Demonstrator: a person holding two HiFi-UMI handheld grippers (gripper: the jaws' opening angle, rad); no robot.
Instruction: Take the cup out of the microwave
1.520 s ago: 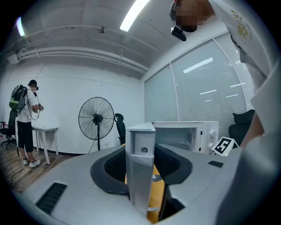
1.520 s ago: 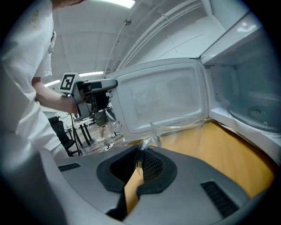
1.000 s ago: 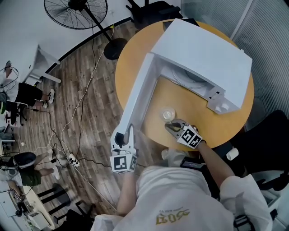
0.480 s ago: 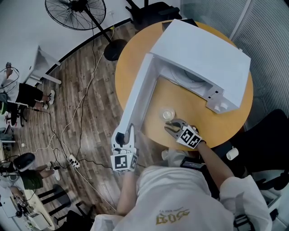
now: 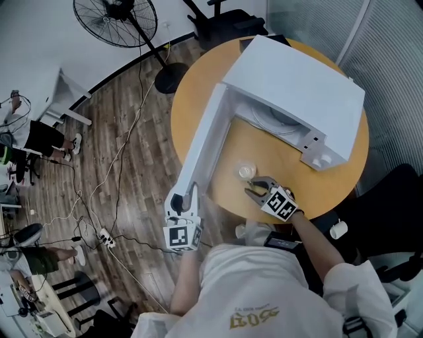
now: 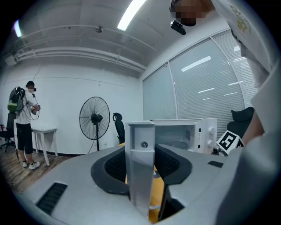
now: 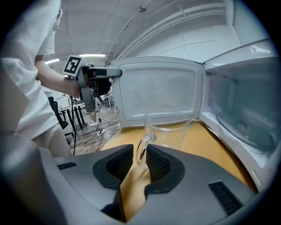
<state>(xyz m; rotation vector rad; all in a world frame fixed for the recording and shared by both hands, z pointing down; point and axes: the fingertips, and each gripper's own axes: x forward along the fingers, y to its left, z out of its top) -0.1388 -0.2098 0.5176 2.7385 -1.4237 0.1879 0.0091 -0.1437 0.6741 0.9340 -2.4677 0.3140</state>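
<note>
A clear glass cup [image 5: 247, 171] stands on the round wooden table [image 5: 198, 86], in front of the open white microwave [image 5: 297, 79]. My right gripper [image 5: 252, 190] is right behind it. In the right gripper view its jaws are opening: the cup's [image 7: 167, 129] handle [image 7: 144, 147] sits between the pads of the gripper [image 7: 141, 154] with a gap beside it. My left gripper [image 5: 185, 197] is shut on the free edge of the swung-out microwave door [image 5: 201, 142]. In the left gripper view that door edge [image 6: 140, 162] stands upright between the pads.
The microwave's cavity [image 7: 246, 127] with its glass turntable lies to the right of the cup. A standing fan [image 5: 115, 16], cables [image 5: 119, 152] and a power strip [image 5: 104, 232] are on the wood floor at left. A white mug [image 5: 338, 228] shows beside the person's right arm.
My right gripper's jaws have parted from the cup's handle. The cup stays standing on the table. The left gripper still holds the door.
</note>
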